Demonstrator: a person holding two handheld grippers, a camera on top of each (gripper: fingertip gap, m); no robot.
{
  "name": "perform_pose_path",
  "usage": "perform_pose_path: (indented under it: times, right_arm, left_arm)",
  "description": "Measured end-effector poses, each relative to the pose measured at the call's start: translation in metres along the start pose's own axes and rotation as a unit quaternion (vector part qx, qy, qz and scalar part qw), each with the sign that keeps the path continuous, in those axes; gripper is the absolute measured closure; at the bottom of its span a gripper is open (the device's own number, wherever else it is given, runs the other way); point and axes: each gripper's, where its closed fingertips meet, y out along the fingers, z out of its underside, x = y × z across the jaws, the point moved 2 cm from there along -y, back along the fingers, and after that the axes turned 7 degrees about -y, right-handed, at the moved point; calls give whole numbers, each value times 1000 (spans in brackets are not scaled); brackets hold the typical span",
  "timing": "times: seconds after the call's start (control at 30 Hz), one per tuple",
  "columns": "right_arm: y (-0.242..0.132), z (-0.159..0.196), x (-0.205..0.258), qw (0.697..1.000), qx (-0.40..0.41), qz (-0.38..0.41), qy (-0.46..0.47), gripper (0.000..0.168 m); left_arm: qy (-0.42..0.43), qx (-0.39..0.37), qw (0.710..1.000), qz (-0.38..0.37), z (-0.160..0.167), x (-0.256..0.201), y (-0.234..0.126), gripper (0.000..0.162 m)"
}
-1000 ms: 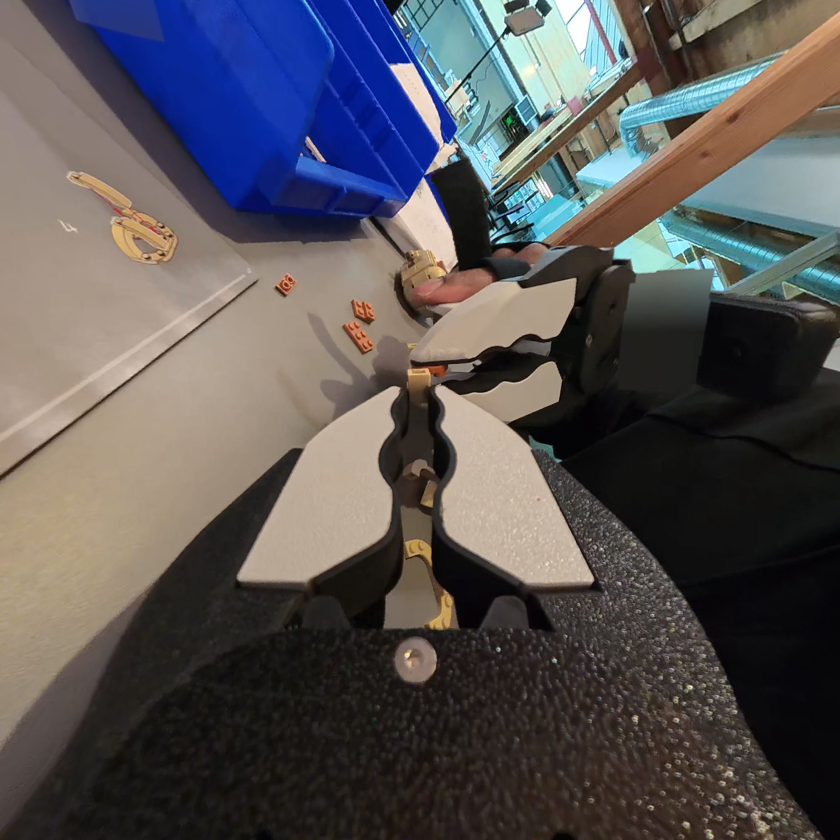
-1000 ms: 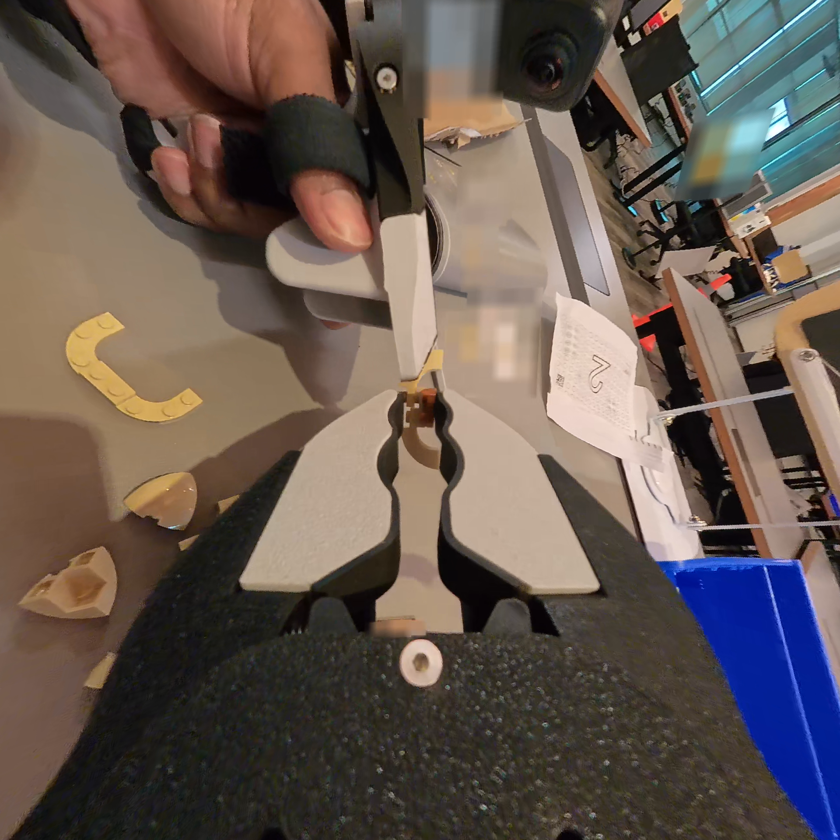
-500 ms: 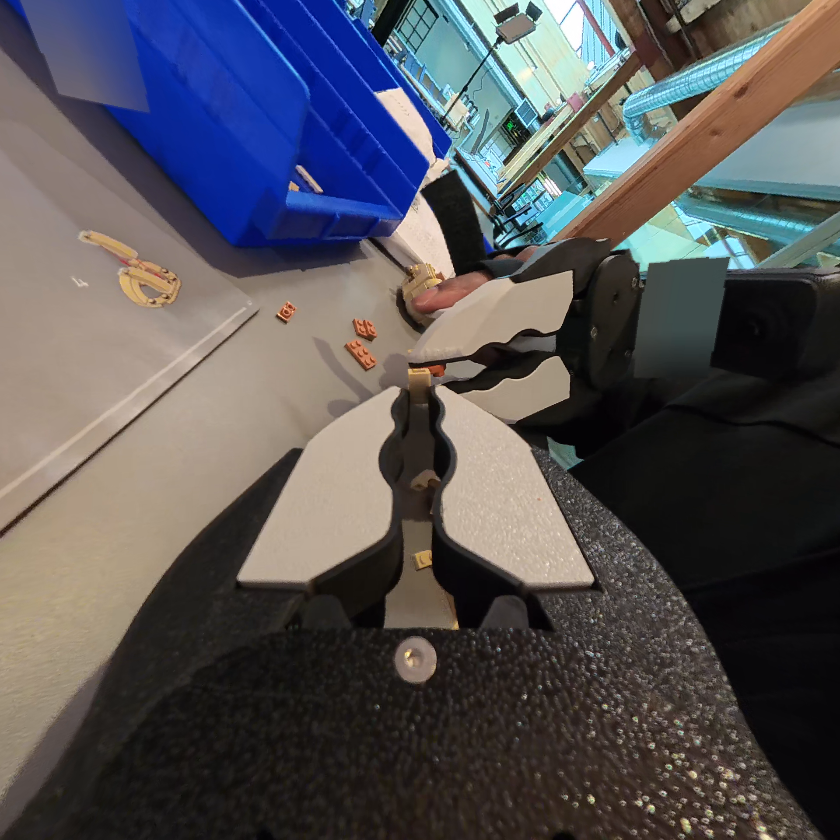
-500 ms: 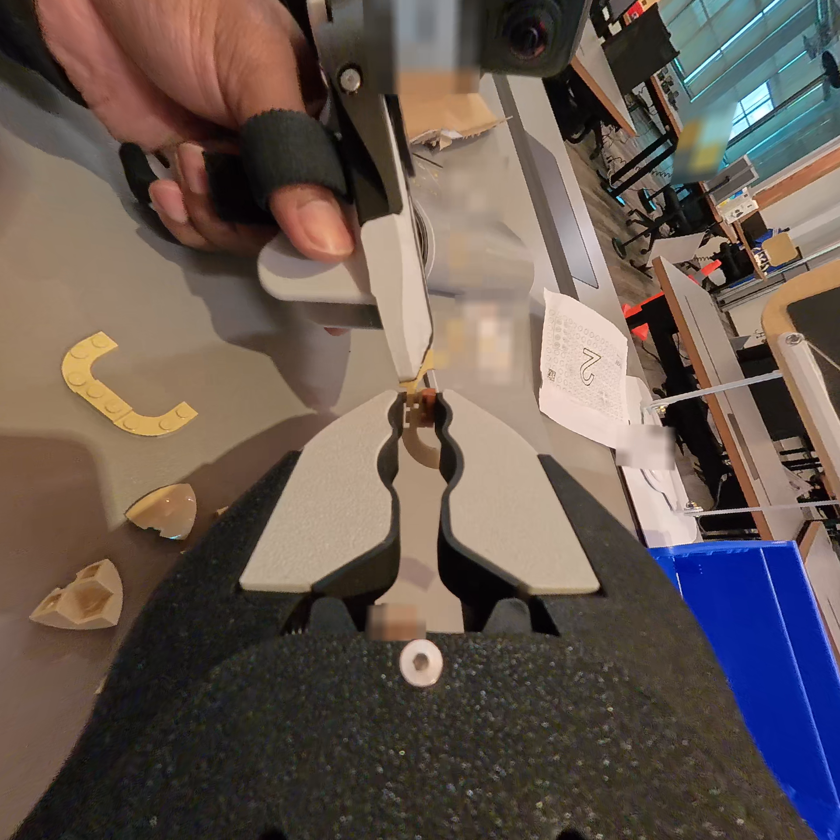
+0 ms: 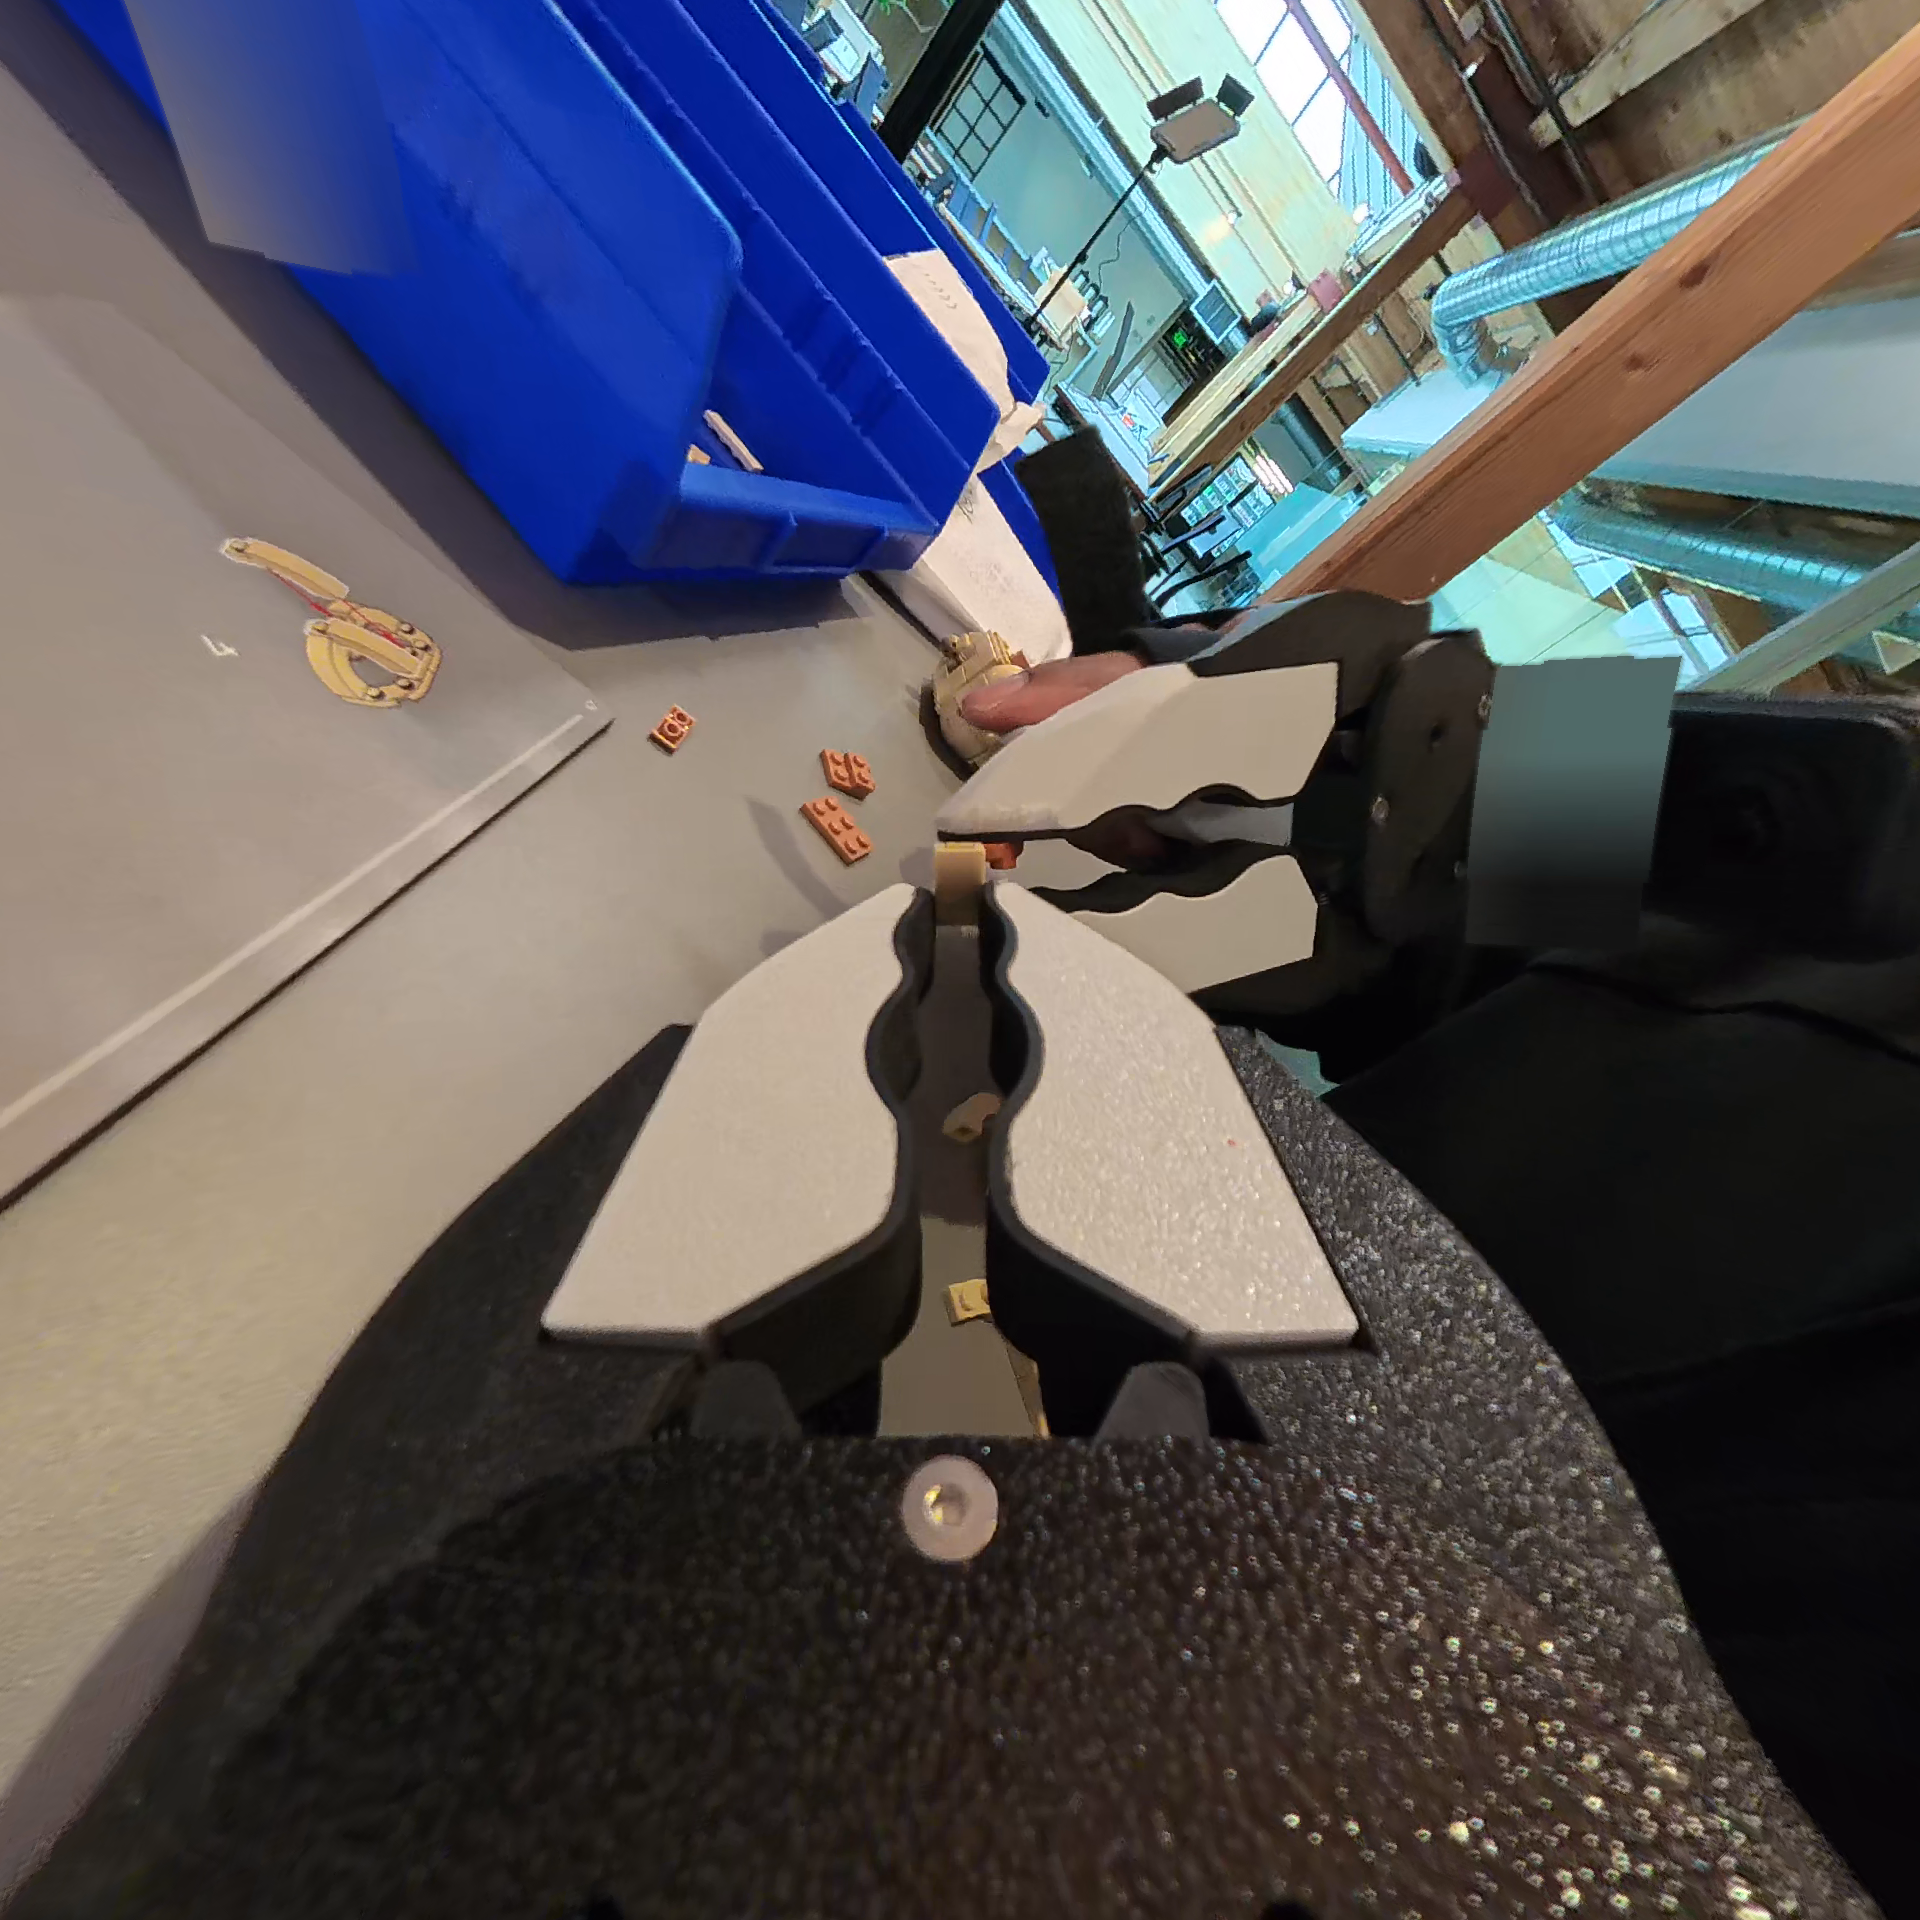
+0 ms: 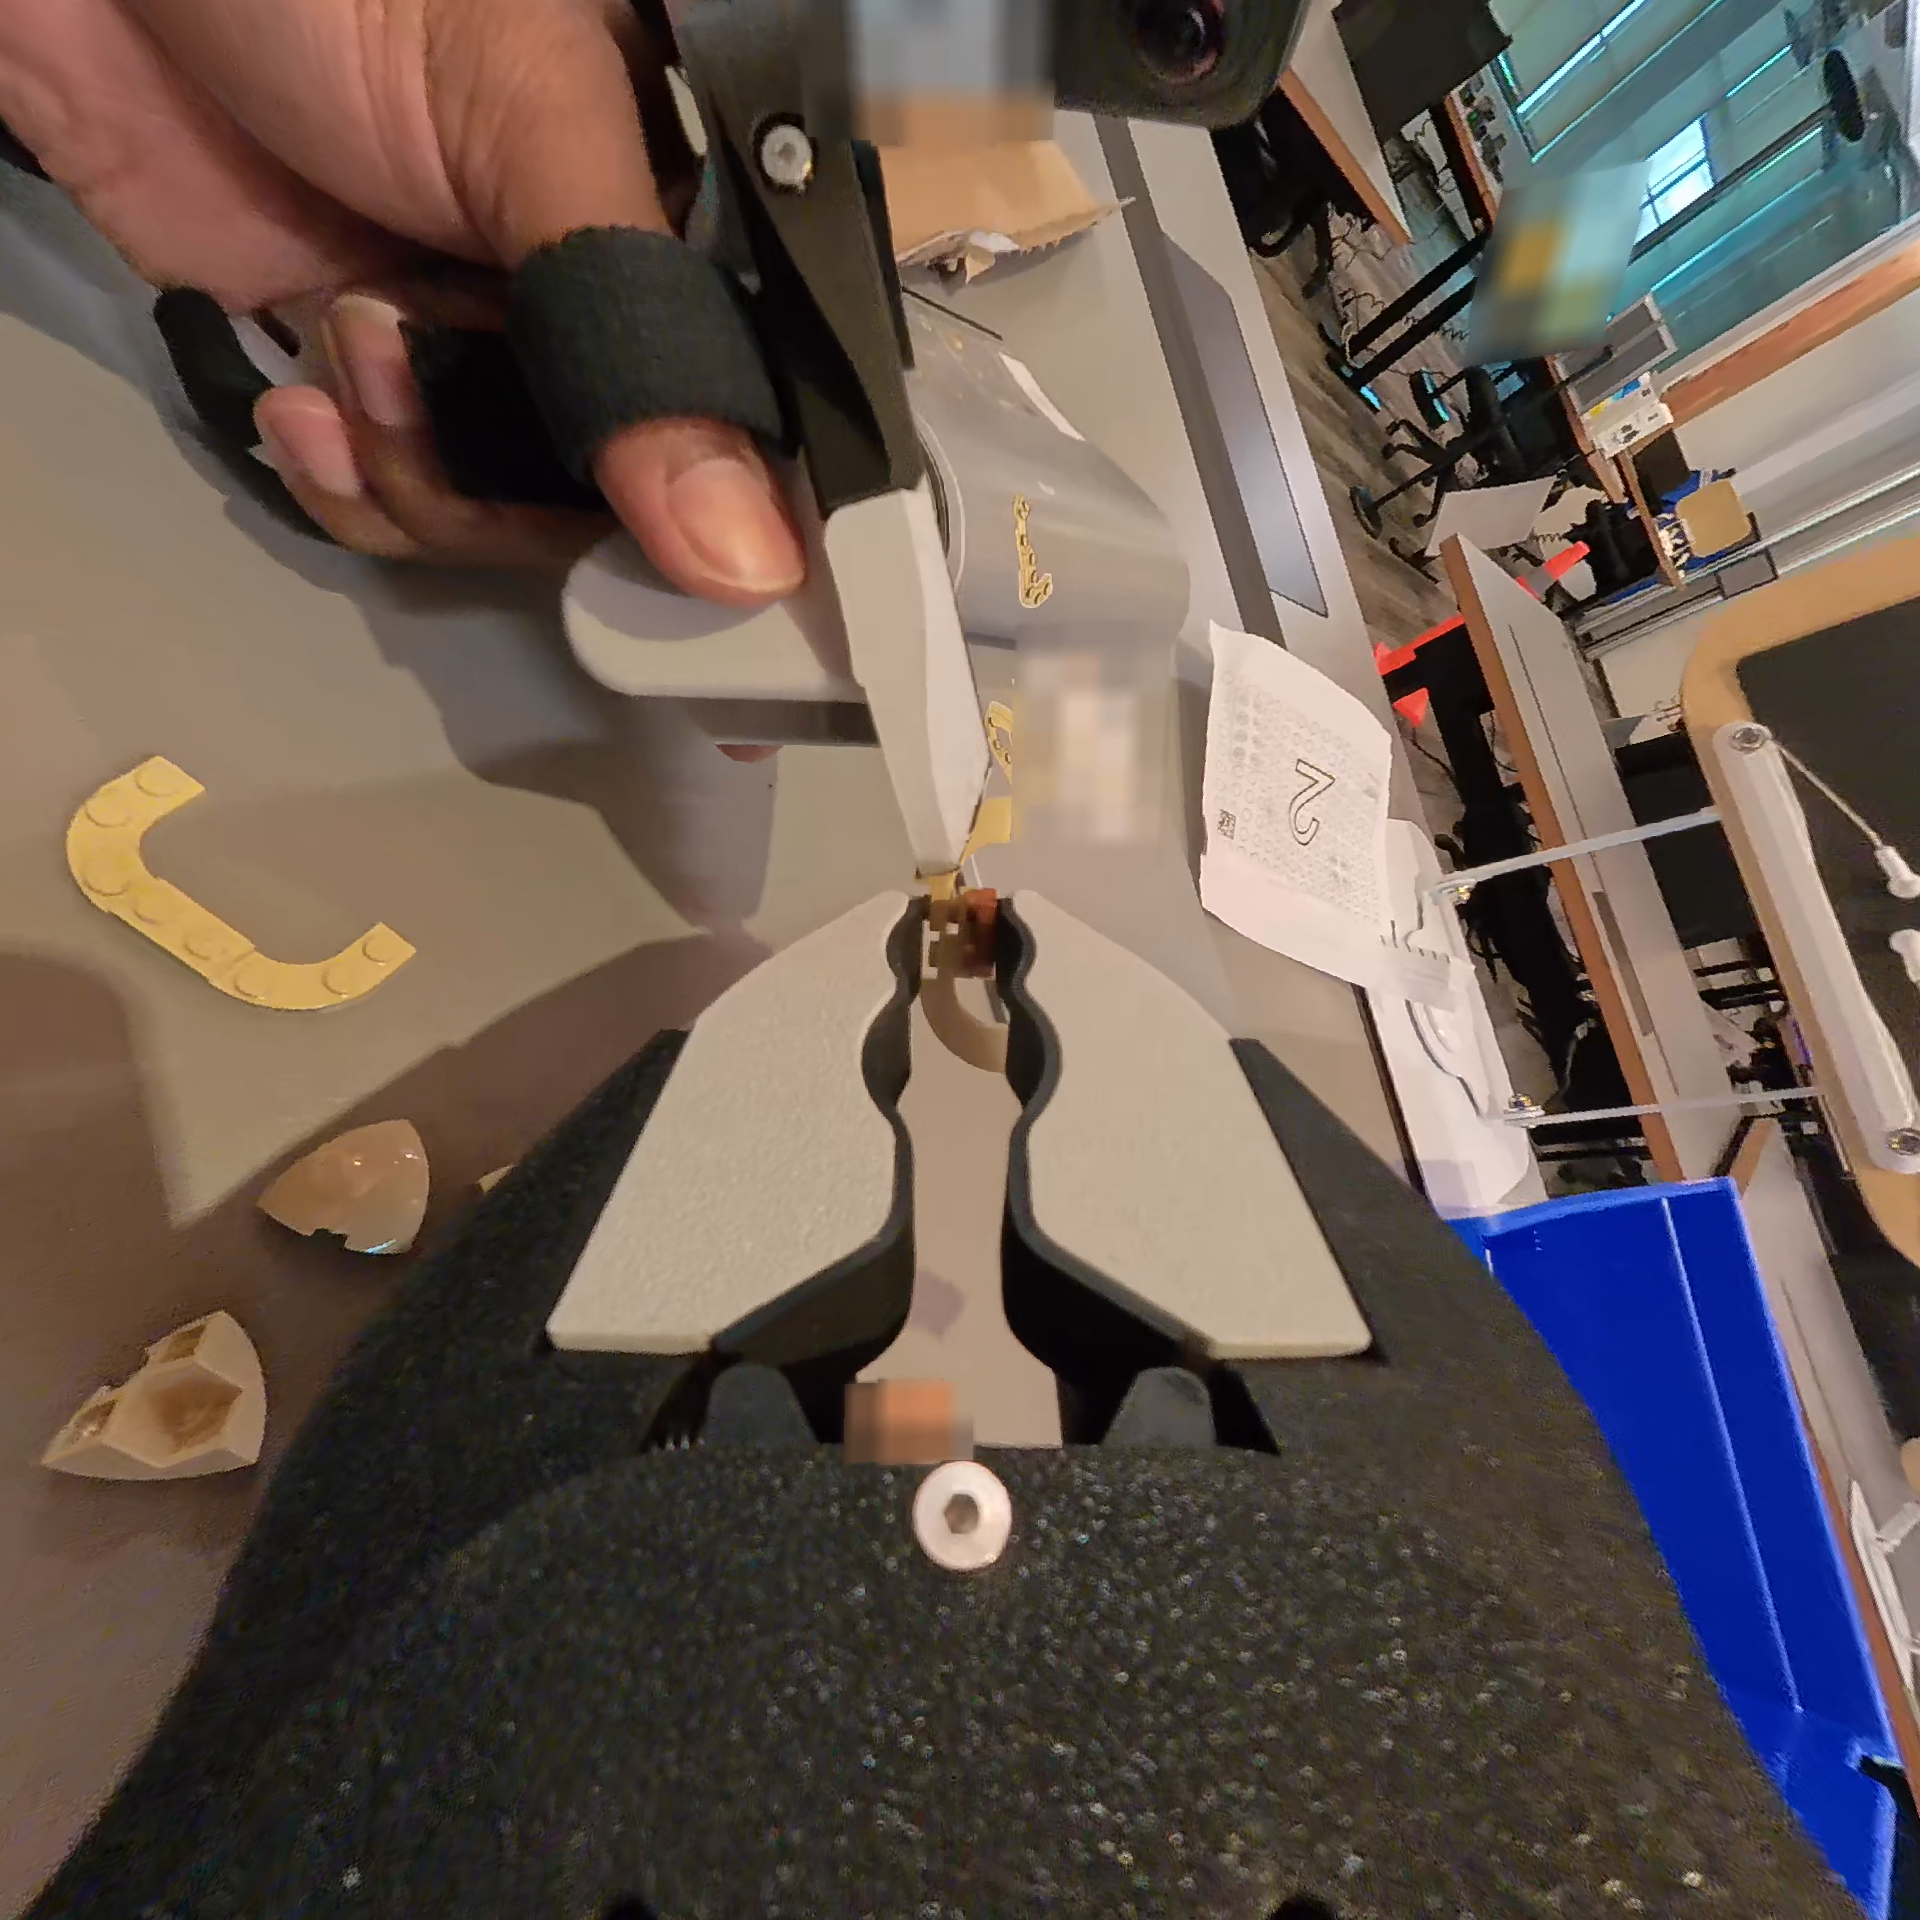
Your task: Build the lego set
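My left gripper is shut on a small tan lego piece that sticks out past its tips. My right gripper is shut on a small brown brick with a tan curved piece hanging behind it. The two grippers meet tip to tip above the grey table, and the two pieces touch. In the left wrist view the right gripper comes in from the right. In the right wrist view the left gripper comes down from above, held by a hand.
Orange plates lie on the table beside an instruction sheet. Blue bins stand behind them, and a small tan assembly sits nearby. A yellow curved plate, tan dome pieces and a printed paper also lie on the table. Less than 4 cm separates the two grippers' tips. The yellow curved plate sits 11 cm or so from the ends of my right fingers.
Both grippers stay shut and tip to tip. The pair has shifted slightly and the views have tilted a little. The pieces remain pressed together.
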Motion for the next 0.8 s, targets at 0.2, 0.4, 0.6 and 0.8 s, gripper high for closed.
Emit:
perform_pose_path:
  times: [0.2, 0.4, 0.6, 0.8]
  right_arm:
    - [0, 0, 0, 1000, -3, -12, 29, 156]
    - [-1, -2, -2, 996, -16, -27, 79, 155]
    - [-1, -2, -2, 997, -8, -12, 73, 156]
    - [-1, -1, -2, 999, 2, -4, 47, 156]
  left_arm:
    - [-26, -8, 1000, 6, 0, 1, 0, 155]
    - [-44, -22, 999, 22, -2, -2, -1, 155]
    - [-51, -30, 998, 22, -3, -2, -1, 155]
    - [-47, -32, 998, 16, -2, -2, 0, 155]
